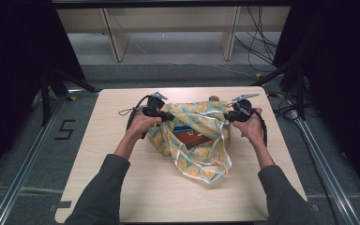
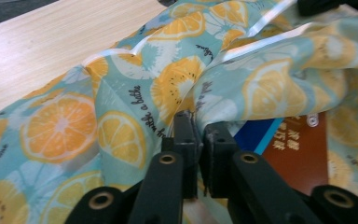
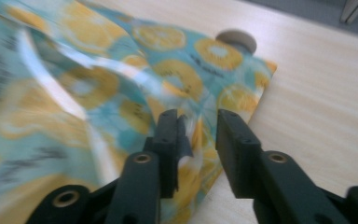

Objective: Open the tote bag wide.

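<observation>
High view: teal orange-slice-print fabric bag half hiding red-and-blue box.
Left gripper clenched on bag edge; right gripper parted, blurred.

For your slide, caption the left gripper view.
Left gripper pinching the citrus-print bag, a red-and-blue box showing inside.
</observation>
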Motion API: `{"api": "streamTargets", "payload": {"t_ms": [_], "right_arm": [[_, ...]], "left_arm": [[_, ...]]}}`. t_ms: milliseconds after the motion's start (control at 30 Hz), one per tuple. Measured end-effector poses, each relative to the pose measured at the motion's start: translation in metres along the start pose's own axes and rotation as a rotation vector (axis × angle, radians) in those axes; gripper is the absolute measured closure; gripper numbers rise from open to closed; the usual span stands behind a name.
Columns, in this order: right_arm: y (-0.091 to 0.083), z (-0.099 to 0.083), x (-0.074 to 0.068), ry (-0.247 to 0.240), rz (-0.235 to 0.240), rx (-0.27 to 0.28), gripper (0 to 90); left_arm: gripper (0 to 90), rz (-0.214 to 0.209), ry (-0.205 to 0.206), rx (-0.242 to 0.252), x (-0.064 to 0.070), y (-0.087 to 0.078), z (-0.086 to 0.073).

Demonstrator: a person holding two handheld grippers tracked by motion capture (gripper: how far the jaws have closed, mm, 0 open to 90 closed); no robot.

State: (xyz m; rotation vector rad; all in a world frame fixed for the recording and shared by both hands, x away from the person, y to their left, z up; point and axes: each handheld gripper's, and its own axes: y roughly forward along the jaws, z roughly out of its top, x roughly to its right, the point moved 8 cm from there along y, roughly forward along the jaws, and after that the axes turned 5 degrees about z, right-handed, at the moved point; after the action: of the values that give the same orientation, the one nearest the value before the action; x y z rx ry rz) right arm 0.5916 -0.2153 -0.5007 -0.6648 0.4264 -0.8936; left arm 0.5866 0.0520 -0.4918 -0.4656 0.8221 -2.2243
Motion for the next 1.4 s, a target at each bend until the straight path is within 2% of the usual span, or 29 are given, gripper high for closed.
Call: {"api": "streamTargets", "payload": {"t_ms": [67,100,167,200,233,300,367,500,567,600,667,700,767,833,900,933,967,1000,1033,1067,1100,1133,1167,1200,1233,1267,1300,1333,1400], "right_arm": [[-0.014,0.005,-0.004,0.003,0.007,0.019,64.5],[-0.022,0.007,-0.007,0.045,0.018,0.029,63.1],[-0.033,0.012,-0.004,0.038,0.025,0.076,61.6],[-0.039,0.014,-0.005,0.050,0.037,0.094,61.4],[-0.048,0.018,-0.005,0.041,0.054,0.127,61.3],[-0.059,0.021,-0.011,0.032,0.075,0.156,61.4],[-0.068,0.024,-0.025,0.007,0.105,0.187,61.3],[-0.065,0.020,-0.057,-0.072,0.168,0.137,63.2],[-0.058,0.014,-0.079,-0.108,0.209,0.115,66.6],[-0.056,0.010,-0.086,-0.133,0.226,0.081,68.5],[-0.047,0.001,-0.100,-0.145,0.243,0.036,73.1],[-0.043,-0.003,-0.102,-0.184,0.241,0.004,75.4],[-0.033,-0.011,-0.109,-0.201,0.255,-0.015,78.5],[-0.028,-0.016,-0.111,-0.207,0.243,-0.047,78.9],[-0.025,-0.020,-0.113,-0.213,0.239,-0.066,78.8],[-0.023,-0.020,-0.114,-0.217,0.244,-0.045,78.9],[-0.026,-0.023,-0.115,-0.215,0.251,-0.078,78.8],[-0.023,-0.024,-0.116,-0.217,0.247,-0.060,78.8],[-0.024,-0.026,-0.119,-0.193,0.258,-0.068,78.8],[-0.024,-0.026,-0.117,-0.215,0.253,-0.070,78.8],[-0.023,-0.027,-0.119,-0.210,0.253,-0.056,78.8],[-0.024,-0.030,-0.120,-0.200,0.261,-0.078,78.7],[-0.022,-0.030,-0.120,-0.200,0.260,-0.071,78.7],[-0.021,-0.031,-0.119,-0.206,0.253,-0.068,78.7],[-0.023,-0.033,-0.120,-0.198,0.257,-0.091,78.7],[-0.021,-0.033,-0.120,-0.204,0.253,-0.075,78.7],[-0.020,-0.034,-0.121,-0.205,0.253,-0.081,78.7],[-0.018,-0.037,-0.123,-0.212,0.253,-0.095,78.8],[-0.014,-0.042,-0.125,-0.242,0.243,-0.124,80.6]], "left_arm": [[68.4,0.027,-0.004,-0.004,-0.001,-0.001,0.000],[63.9,0.046,0.020,-0.018,0.000,-0.002,-0.001],[55.0,0.039,0.071,-0.046,0.005,-0.008,-0.002],[50.7,0.028,0.077,-0.042,0.010,-0.012,-0.001],[47.7,0.032,0.091,-0.045,0.014,-0.017,0.000],[43.8,0.054,0.130,-0.038,0.019,-0.025,0.004],[41.3,0.068,0.146,-0.006,0.025,-0.032,0.012],[39.4,0.114,0.168,0.014,0.032,-0.034,0.021],[39.7,0.102,0.186,0.022,0.039,-0.031,0.025],[39.7,0.107,0.185,0.025,0.041,-0.030,0.026],[39.3,0.098,0.205,0.029,0.050,-0.027,0.030],[39.1,0.090,0.218,0.033,0.053,-0.026,0.032],[38.9,0.074,0.242,0.044,0.063,-0.021,0.036],[38.3,0.074,0.277,0.046,0.071,-0.014,0.041],[36.9,0.058,0.321,0.021,0.077,-0.005,0.044],[36.2,0.052,0.325,0.006,0.081,0.002,0.045],[35.3,0.046,0.349,-0.013,0.083,0.007,0.045],[34.7,0.045,0.345,-0.023,0.084,0.012,0.044],[34.3,0.043,0.357,-0.044,0.084,0.017,0.044],[33.8,0.048,0.367,-0.062,0.083,0.023,0.043],[33.8,0.054,0.357,-0.076,0.083,0.029,0.042],[34.6,0.051,0.361,-0.087,0.081,0.033,0.041],[39.0,0.028,0.370,-0.103,0.082,0.037,0.038],[46.3,0.026,0.372,-0.104,0.082,0.040,0.037],[53.8,0.007,0.380,-0.115,0.082,0.041,0.036],[62.6,-0.004,0.392,-0.116,0.083,0.044,0.035],[70.8,0.023,0.388,-0.110,0.079,0.045,0.038],[82.8,0.047,0.357,-0.092,0.076,0.047,0.041],[87.5,0.079,0.315,-0.069,0.068,0.049,0.052]]}}
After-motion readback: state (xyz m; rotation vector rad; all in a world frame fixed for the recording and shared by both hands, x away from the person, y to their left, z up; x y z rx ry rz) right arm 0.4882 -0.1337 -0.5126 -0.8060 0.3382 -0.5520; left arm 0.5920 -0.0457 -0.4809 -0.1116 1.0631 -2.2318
